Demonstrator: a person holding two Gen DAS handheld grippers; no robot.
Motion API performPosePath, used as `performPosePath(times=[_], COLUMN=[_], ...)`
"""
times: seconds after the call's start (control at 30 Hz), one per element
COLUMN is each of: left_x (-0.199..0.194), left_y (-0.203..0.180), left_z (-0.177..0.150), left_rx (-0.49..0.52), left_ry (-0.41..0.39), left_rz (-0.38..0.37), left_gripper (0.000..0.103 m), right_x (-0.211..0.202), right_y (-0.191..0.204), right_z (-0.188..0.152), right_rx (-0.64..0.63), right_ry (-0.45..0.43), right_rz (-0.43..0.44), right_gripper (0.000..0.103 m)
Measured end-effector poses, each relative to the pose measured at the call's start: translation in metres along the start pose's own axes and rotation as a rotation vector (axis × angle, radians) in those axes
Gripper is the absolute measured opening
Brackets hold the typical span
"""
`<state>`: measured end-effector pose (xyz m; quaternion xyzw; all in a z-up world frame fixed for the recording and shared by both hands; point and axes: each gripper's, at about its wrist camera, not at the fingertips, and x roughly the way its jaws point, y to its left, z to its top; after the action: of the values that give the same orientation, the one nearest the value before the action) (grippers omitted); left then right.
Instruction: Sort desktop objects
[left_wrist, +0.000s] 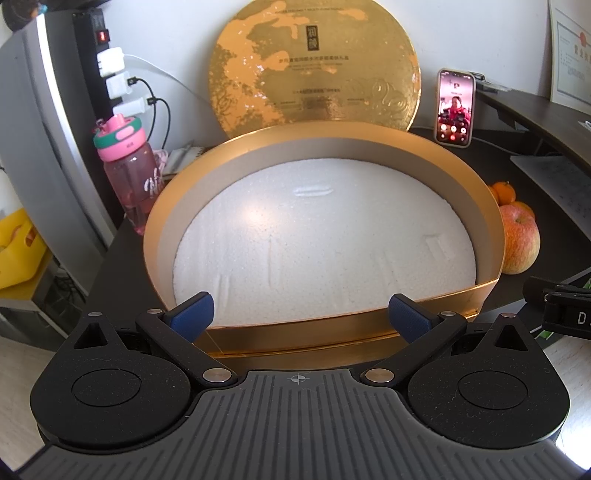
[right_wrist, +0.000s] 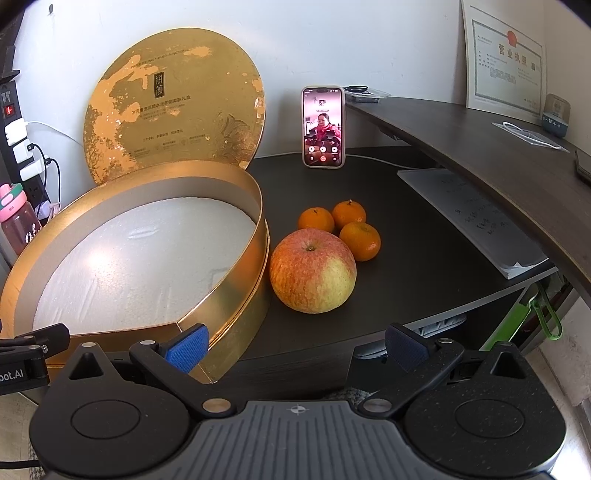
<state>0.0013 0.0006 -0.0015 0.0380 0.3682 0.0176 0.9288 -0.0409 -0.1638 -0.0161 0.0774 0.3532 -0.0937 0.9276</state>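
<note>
Left gripper (left_wrist: 301, 314): jaws spread wide, nothing held, poised at the near rim of the round gold box (left_wrist: 495, 254). Right gripper (right_wrist: 295, 347): jaws likewise wide apart and empty, short of the bench (right_wrist: 424, 266) edge, aimed toward the fruit. Box open, bare white foam liner (left_wrist: 314, 236) inside, nothing yet placed in it; gold lid (left_wrist: 314, 62) propped upright against the wall behind. Apple (right_wrist: 313, 269) just beside the box's right wall, three oranges (right_wrist: 360, 240) clustered close behind it, all on the bench. Step judged: outset of sorting, no item grasped. Next move likely to call for the right jaws advancing to straddle the apple, closing across its width, then lifting over the box wall. Left view only: pink water bottle (left_wrist: 129, 173) in full, box interior head-on. Right view only: whole fruit group, paper stack (right_wrist: 476, 225), raised shelf. Phone (right_wrist: 323, 127) upright at the back in both.
</note>
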Motion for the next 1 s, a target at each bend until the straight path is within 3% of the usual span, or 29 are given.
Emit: performPosePath(times=[1.0], left_x=[0.0027], left_y=[0.0008], left_z=[0.0013], left_rx=[-0.003], left_ry=[0.006], left_rz=[-0.001], left_gripper=[0.103], right_x=[0.0062], right_y=[-0.0065], right_z=[-0.0002], right_rx=[0.022], right_ry=[0.009], right_rz=[-0.004], right_gripper=[0.103])
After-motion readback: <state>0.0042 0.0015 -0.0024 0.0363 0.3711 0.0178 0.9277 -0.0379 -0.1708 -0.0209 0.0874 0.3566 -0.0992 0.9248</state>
